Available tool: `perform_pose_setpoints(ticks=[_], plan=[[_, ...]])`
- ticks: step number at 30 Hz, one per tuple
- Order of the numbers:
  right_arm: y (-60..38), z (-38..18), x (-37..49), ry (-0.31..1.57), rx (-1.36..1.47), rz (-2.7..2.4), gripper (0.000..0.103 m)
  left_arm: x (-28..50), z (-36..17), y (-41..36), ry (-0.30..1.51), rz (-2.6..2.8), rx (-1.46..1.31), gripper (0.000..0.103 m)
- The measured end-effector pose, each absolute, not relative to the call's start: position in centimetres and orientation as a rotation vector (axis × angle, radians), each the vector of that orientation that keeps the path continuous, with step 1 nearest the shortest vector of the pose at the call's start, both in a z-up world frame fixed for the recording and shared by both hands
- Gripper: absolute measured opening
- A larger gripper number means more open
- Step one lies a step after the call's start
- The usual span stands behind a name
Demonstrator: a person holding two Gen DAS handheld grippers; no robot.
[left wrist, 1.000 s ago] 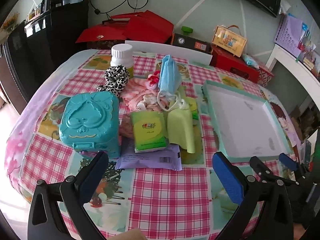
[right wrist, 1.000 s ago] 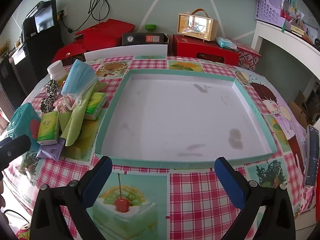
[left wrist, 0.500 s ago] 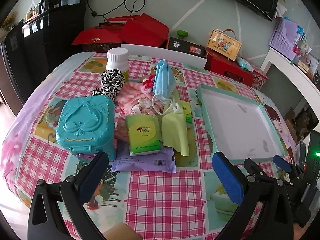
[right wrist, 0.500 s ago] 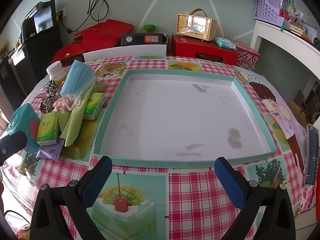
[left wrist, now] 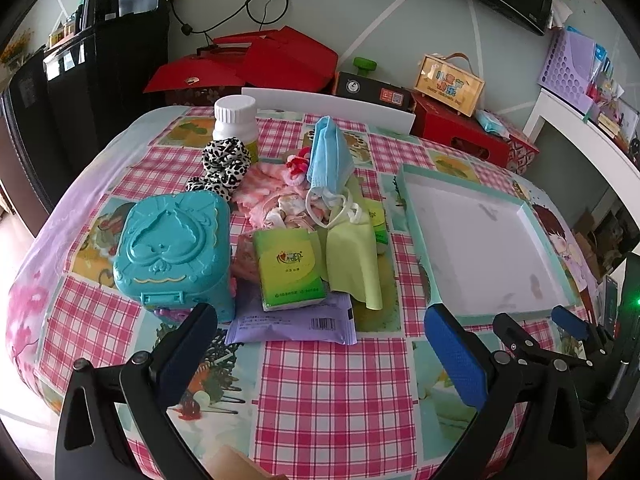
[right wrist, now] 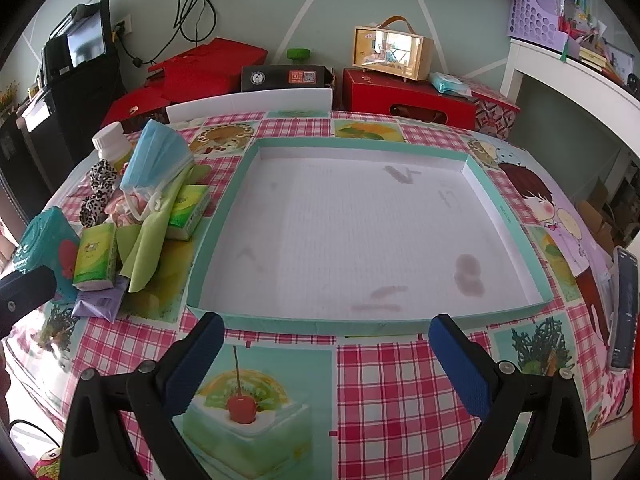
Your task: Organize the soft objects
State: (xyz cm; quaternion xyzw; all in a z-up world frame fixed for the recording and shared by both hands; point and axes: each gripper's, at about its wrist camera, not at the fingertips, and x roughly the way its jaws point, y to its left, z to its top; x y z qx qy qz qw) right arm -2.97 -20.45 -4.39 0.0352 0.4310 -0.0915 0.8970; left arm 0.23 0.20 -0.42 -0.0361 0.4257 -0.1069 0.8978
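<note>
A heap of soft things lies left of the tray: a blue face mask [left wrist: 329,155] [right wrist: 154,158], a green tissue pack [left wrist: 289,269] [right wrist: 94,258], a lime cloth [left wrist: 352,264], a purple wipes pack [left wrist: 292,325], pink cloth [left wrist: 262,190] and a leopard scrunchie [left wrist: 224,162]. The teal-rimmed white tray [left wrist: 416,240] [right wrist: 304,325] holds nothing. My left gripper [left wrist: 320,338] hovers open just short of the wipes pack. My right gripper [right wrist: 326,344] hangs open over the tray's near rim; it also shows in the left wrist view [left wrist: 536,326].
A teal plastic case [left wrist: 172,250] stands left of the heap, a white-capped bottle [left wrist: 235,120] behind it. A second green pack [right wrist: 188,211] leans by the tray. A phone [right wrist: 624,308] stands at the table's right edge. Red boxes line the back wall.
The left wrist view has pulled back and risen slightly, so the heap and tray sit a little farther off. The right gripper's view is almost unchanged. Both stay open.
</note>
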Motion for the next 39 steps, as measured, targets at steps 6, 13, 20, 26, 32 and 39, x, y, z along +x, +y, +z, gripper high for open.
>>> perform_pose_setpoints(ticks=[6,13,20,26,32,39], plan=[[-20.4,-4.4,-2.9,0.893,0.072,-0.191,0.103,0.2,-0.4,0.1,0.887,-0.215,-0.067,0.103],[-20.4,-4.4,-2.9,0.893,0.072,-0.190,0.103,0.3,-0.5,0.4,0.889,-0.211,-0.070,0.103],[-20.4,-4.5,-2.9,0.893,0.076,-0.192,0.103,0.3,-0.6,0.7,0.895,-0.191,-0.078,0.103],[-20.6,-4.5,-2.9,0.892,0.081,-0.205,0.103,0.4,-0.5,0.8,0.903,-0.185,-0.072,0.103],[-20.7,-4.0,-3.0,0.889,0.087,-0.217,0.103,0.4,0.1,1.1,0.888,-0.187,-0.080,0.103],[-20.8,-1.7,-3.2,0.841,0.116,-0.201,0.103,1.1,1.6,2.2,0.879,-0.225,-0.130,0.103]])
